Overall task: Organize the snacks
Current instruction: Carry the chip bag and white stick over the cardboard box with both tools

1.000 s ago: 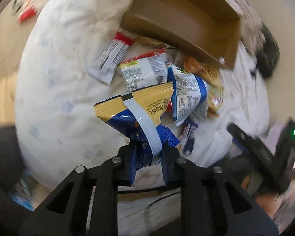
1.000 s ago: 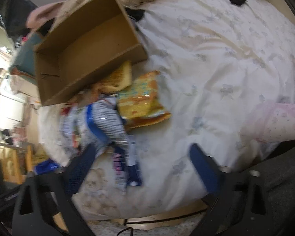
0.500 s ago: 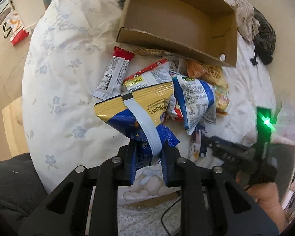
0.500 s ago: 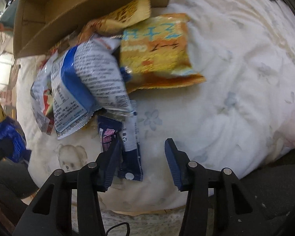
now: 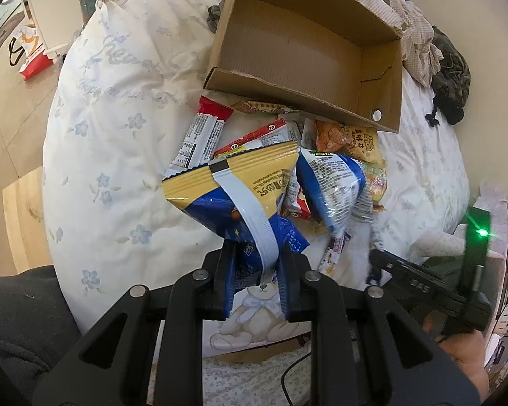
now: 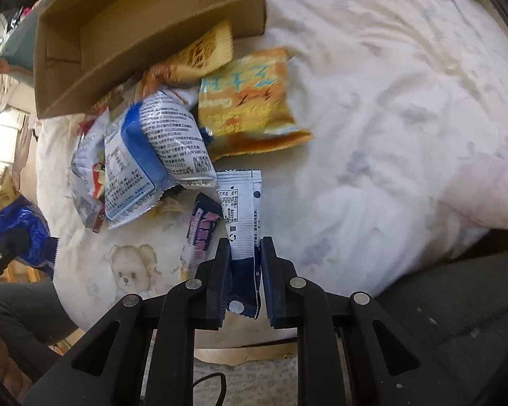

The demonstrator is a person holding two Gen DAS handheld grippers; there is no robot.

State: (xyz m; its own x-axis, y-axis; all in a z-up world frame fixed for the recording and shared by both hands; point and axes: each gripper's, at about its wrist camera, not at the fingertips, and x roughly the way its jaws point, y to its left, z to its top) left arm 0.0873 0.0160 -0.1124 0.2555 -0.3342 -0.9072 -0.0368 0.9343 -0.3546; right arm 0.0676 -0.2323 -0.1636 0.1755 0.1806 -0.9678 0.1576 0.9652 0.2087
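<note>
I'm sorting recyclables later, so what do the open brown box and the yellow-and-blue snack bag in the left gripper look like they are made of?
The open brown box looks like matte corrugated cardboard: fine ribbing shows on its inner walls and one edge is torn rough. The yellow-and-blue snack bag clamped in the left gripper looks like glossy plastic film, perhaps foil-lined: it creases sharply, catches highlights and has a crimped top seal.

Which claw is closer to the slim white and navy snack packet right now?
Right. The right claw has the slim white and navy packet between its closing jaws. The left claw, off to the side, is shut on a yellow and blue snack bag.
</note>
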